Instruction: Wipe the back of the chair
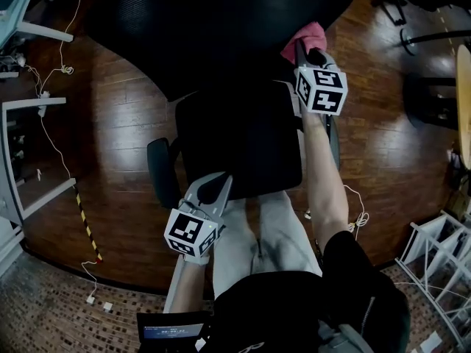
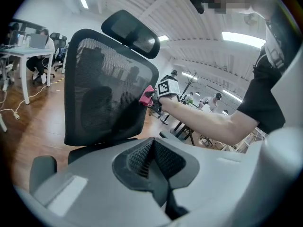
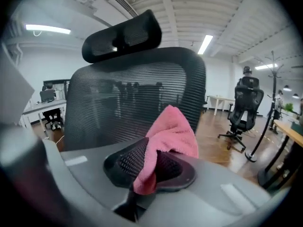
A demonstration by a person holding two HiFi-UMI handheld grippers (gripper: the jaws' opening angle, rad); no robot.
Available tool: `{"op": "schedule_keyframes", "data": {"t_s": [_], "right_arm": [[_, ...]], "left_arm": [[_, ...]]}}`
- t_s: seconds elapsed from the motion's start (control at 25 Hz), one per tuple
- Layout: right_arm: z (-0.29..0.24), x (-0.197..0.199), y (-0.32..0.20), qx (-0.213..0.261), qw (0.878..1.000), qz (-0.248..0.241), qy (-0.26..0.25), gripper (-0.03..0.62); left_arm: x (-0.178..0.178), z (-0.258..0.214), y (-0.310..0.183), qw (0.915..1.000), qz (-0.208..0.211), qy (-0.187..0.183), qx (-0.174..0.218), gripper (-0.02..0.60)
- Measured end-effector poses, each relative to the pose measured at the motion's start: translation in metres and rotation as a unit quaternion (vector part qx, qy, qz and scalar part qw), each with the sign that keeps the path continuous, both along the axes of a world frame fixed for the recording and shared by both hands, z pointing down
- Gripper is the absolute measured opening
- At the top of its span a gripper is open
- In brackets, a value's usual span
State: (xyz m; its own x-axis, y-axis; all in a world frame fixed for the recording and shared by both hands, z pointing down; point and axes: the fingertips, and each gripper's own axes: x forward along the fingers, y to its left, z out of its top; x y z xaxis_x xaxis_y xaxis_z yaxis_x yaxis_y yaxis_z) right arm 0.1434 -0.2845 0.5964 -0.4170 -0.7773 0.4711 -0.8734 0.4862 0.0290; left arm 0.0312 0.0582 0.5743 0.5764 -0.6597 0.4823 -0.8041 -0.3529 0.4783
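Head view: the chair (image 1: 239, 145) stands on the wooden floor (image 1: 118, 123) just in front of the person's legs. Its black backrest (image 1: 221, 20) is cut off by the top edge, and it is too dark there to make out the mesh. The right gripper (image 1: 303, 52) is at the backrest's right edge with a pink cloth (image 1: 307, 37) bunched over its tips, so the jaws themselves are covered here. The left gripper (image 1: 219, 184) hangs low over the near edge of the seat, well apart from the cloth. A left armrest (image 1: 160, 169) shows; the right one is mostly hidden behind the arm.

Left gripper view: the jaws are clenched together with nothing between them. Beyond them the backrest is a grey-black mesh, see-through in places, with a headrest (image 2: 132, 32) on top. The pink cloth sits right at the backrest's side edge; whether it presses on it cannot be told.

Right gripper view: the jaws are clamped on the pink cloth, which folds up and droops down between them. The ribbed mesh backrest fills the view behind it.
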Motion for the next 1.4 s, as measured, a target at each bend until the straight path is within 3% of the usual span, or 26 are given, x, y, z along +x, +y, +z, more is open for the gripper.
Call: {"op": "schedule_keyframes", "data": {"t_s": [0.36,0.56,0.68,0.96,1.08,1.2,1.4], "right_arm": [[-0.015,-0.145,0.03,0.023,0.995,-0.093,0.003,0.041],[-0.012,-0.227,0.065,0.024,0.985,-0.169,0.004,0.041],[-0.007,-0.284,0.093,0.018,0.972,-0.236,0.0,0.041],[-0.018,-0.408,0.158,0.028,0.925,-0.38,-0.004,0.041],[-0.03,-0.435,0.172,0.035,0.913,-0.407,-0.015,0.041],[-0.038,-0.444,0.17,0.043,0.911,-0.411,-0.017,0.041],[-0.042,-0.415,0.132,0.051,0.934,-0.354,-0.014,0.041]], "left_arm": [[-0.05,0.001,0.024,0.9988,-0.045,0.016,0.008,-0.006],[-0.084,0.007,0.044,0.9974,-0.07,0.017,0.003,-0.006],[-0.099,0.008,0.054,0.9963,-0.085,0.016,0.002,-0.006],[-0.133,0.008,0.081,0.9929,-0.118,0.012,0.0,-0.007],[-0.144,0.009,0.091,0.9912,-0.132,0.01,-0.002,-0.006],[-0.151,0.01,0.096,0.9902,-0.139,0.009,-0.002,-0.007],[-0.152,0.012,0.097,0.9909,-0.134,0.011,-0.002,-0.007]]}}
